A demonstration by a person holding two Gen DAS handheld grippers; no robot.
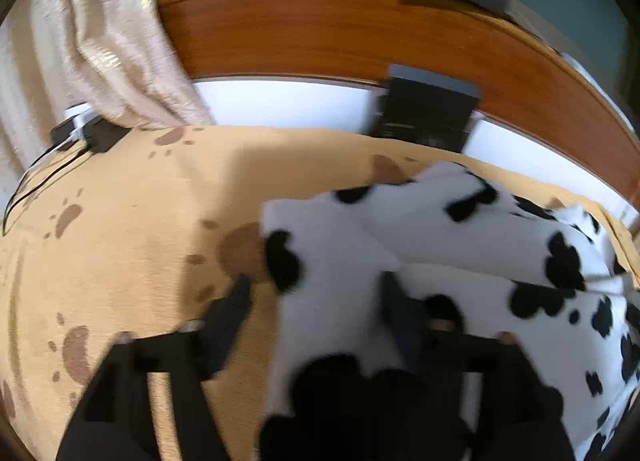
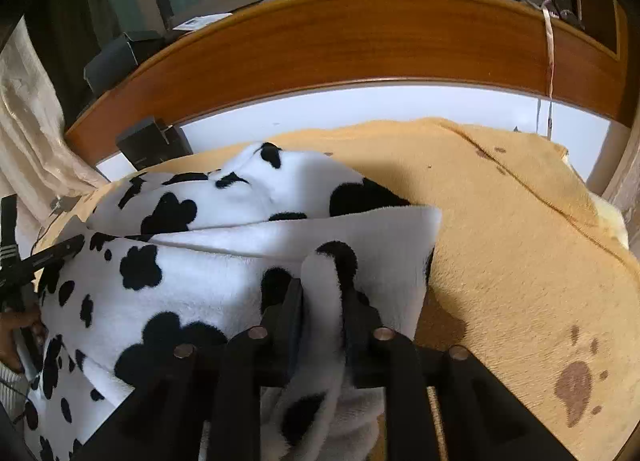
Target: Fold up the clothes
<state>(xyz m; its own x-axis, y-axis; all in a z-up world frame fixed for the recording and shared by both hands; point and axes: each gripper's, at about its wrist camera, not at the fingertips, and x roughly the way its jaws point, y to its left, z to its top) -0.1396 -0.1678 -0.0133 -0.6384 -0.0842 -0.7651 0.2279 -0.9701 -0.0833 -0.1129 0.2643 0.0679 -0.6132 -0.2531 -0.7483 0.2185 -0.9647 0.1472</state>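
A white fleece garment with black cow spots (image 1: 460,229) lies folded over itself on a tan blanket with brown paw prints (image 1: 132,221). My left gripper (image 1: 316,293) is open, its fingers (image 1: 236,301) astride the garment's left edge. In the right wrist view the garment (image 2: 208,277) fills the left half. My right gripper (image 2: 322,301) is shut on a fold of the garment's right edge. The left gripper (image 2: 44,257) shows at the far left of that view.
A wooden headboard (image 1: 360,29) runs across the back, with a white sheet (image 2: 380,109) below it. A black box (image 1: 424,109) sits at the blanket's far edge. A cream towel (image 1: 100,33) hangs at the left, over a black charger with cables (image 1: 88,133).
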